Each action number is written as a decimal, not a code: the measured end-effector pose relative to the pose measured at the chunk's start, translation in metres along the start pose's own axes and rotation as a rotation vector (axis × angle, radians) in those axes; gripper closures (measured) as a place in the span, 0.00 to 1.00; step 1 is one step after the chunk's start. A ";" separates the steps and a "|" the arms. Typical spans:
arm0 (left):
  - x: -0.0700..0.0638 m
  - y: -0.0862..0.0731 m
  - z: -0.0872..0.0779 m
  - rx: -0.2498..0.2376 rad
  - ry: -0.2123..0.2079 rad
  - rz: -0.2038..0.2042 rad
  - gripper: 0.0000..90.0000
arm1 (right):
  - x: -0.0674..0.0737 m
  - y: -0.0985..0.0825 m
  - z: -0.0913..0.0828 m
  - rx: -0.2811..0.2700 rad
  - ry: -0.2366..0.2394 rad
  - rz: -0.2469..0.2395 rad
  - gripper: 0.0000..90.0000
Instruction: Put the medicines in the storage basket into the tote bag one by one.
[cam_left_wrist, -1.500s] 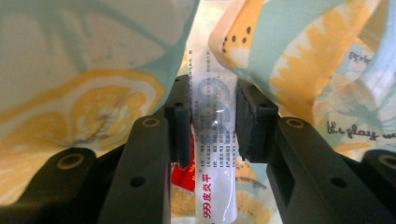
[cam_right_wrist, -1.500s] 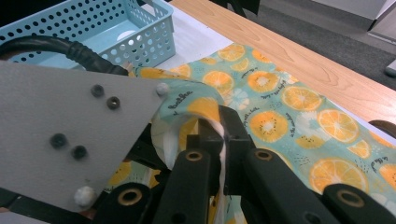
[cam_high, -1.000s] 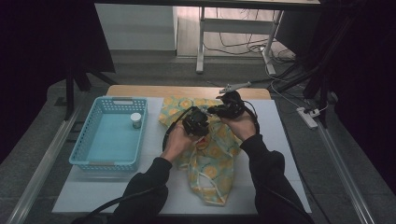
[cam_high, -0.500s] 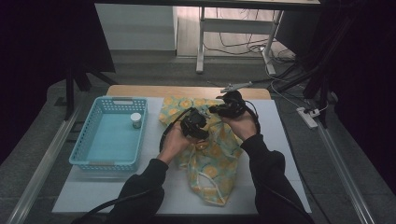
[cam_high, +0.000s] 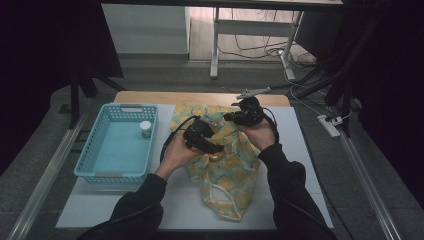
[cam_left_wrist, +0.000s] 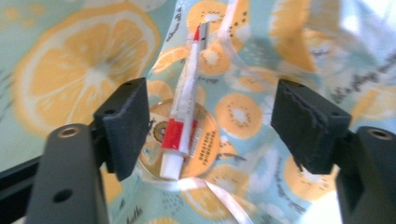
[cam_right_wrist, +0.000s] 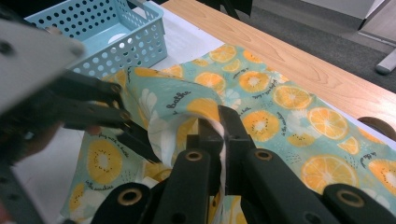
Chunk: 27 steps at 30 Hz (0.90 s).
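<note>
Fruit-printed fabric in teal and orange, a bag (cam_high: 225, 165), lies across the middle of the high view on the white mat (cam_high: 300, 165), reaching from the centre down toward the lower middle. In that view the left gripper (cam_high: 212, 148) sits just left of centre over the bag's upper part, and the right gripper (cam_high: 231, 117) sits just above and to the right of it, at the bag's top edge.

In the left gripper view the jaws stand wide apart, having just been opening, with nothing pressed between them. Between them, lower centre of that frame, a red-and-white tube (cam_left_wrist: 183, 114) lies inside the bag on a round patterned disc (cam_left_wrist: 205, 144), clear of both pads.

In the right gripper view the jaws are clamped on a raised fold of the bag's rim with its white trim (cam_right_wrist: 219, 128), at the centre of the frame; the left gripper appears at the left edge, its tips at the bag's opening.

A light blue basket (cam_high: 150, 145) stands at the left of the high view, beside the bag, with a small white jar (cam_high: 145, 128) inside it near its upper right corner.
</note>
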<state>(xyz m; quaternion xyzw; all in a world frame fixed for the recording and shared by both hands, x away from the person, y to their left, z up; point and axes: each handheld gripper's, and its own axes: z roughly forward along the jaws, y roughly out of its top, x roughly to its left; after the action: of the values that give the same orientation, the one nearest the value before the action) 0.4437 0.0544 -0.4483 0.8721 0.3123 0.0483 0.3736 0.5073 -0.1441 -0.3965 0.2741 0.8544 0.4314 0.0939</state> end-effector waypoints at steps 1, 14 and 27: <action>0.000 -0.001 -0.004 -0.008 -0.009 -0.011 0.28 | 0.000 0.000 0.000 0.000 -0.001 -0.001 1.00; 0.021 -0.024 -0.054 -0.060 -0.005 -0.048 0.06 | 0.000 -0.001 0.001 0.009 0.003 0.001 1.00; 0.055 -0.052 -0.094 -0.078 0.061 -0.131 0.02 | 0.002 -0.002 0.002 0.009 0.008 0.000 1.00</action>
<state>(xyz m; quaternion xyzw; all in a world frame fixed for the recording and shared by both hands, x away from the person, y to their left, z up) 0.4312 0.1719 -0.4240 0.8327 0.3779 0.0627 0.3999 0.5056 -0.1423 -0.3989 0.2731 0.8567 0.4285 0.0892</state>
